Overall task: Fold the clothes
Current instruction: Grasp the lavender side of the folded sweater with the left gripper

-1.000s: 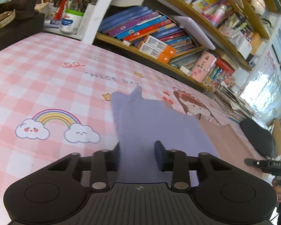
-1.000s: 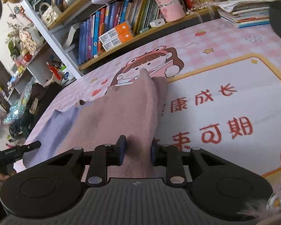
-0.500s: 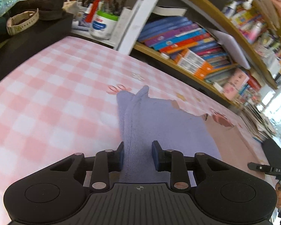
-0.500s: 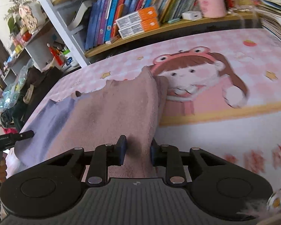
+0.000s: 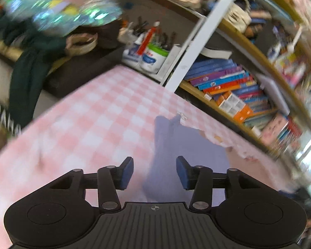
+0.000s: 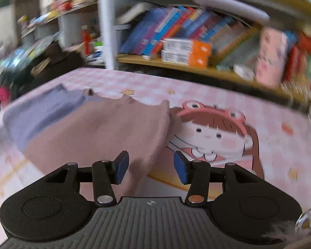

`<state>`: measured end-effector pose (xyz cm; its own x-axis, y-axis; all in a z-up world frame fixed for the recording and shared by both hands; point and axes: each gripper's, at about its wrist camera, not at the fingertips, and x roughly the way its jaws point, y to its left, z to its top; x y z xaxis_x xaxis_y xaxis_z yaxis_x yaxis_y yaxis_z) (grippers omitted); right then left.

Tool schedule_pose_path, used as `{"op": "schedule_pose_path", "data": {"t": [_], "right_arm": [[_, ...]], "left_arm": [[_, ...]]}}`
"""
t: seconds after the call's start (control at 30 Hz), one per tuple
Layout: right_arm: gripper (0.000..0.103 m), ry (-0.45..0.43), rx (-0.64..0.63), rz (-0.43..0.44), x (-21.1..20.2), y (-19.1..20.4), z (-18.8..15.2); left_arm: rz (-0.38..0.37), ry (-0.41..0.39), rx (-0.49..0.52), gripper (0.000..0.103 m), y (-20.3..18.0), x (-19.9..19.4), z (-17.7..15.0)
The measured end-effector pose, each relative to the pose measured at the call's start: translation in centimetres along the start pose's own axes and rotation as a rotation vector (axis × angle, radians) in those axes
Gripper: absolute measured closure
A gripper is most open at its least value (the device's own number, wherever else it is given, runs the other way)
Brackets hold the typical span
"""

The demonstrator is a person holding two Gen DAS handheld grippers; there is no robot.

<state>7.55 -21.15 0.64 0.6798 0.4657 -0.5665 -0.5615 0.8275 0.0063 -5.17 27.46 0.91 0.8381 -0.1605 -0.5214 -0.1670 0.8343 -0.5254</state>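
Bookshelves (image 6: 186,47) crowd the wall behind my counter (image 5: 89,124), which wears a pink checked cover. My left hand-held gripper (image 5: 154,172) has just been opening, its pads clear of the lilac end of the cloth (image 5: 176,145). My right hand-held gripper (image 6: 149,165) has just been opening too, released, with the cloth's pink edge lying loose between its pads.

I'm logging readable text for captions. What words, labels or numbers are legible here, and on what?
"AMAHA", white capitals cut off at the frame edge, on a dark object at far left of the left wrist view.
Spines of the slanted books: too blurred.
Orange-and-white boxes: print unreadable.
White green-lidded tub: label unreadable.
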Motion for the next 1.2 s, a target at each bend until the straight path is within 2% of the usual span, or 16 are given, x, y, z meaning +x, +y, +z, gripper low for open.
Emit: {"op": "schedule_pose_path", "data": {"t": [0.17,0.23,0.33,0.5,0.73,0.87,1.07,1.2], "right_arm": [[0.056,0.01,-0.132,0.083,0.9,-0.4,-0.4],[0.056,0.011,-0.158,0.105,1.3,-0.6,-0.2],[0.053,0.01,-0.204,0.124,1.6,-0.8,0.1],[0.05,0.01,-0.253,0.18,2.2,-1.5,0.1],[0.052,0.01,-0.285,0.235,2.8,-1.5,-0.2],[0.052,0.02,-0.286,0.269,3.2,-1.8,-0.2],[0.052,0.03,-0.267,0.328,3.7,-2.6,0.0],[0.052,0.006,-0.216,0.354,3.8,-3.4,-0.6]], "left_arm": [[-0.067,0.038,-0.228,0.055,0.3,-0.1,-2.5],[-0.064,0.056,-0.339,0.055,0.8,1.2,-2.9],[-0.041,0.064,-0.452,0.056,1.3,3.2,-3.1],[-0.007,0.026,-0.518,0.056,0.4,4.8,-2.8],[0.024,-0.041,-0.62,0.055,0.3,5.0,-3.6],[0.073,-0.056,-0.638,0.054,-0.5,5.0,-3.6],[0.182,-0.04,-0.563,0.051,-2.7,5.5,-2.8],[0.278,0.013,-0.389,0.049,-5.1,6.5,-1.8]]}}
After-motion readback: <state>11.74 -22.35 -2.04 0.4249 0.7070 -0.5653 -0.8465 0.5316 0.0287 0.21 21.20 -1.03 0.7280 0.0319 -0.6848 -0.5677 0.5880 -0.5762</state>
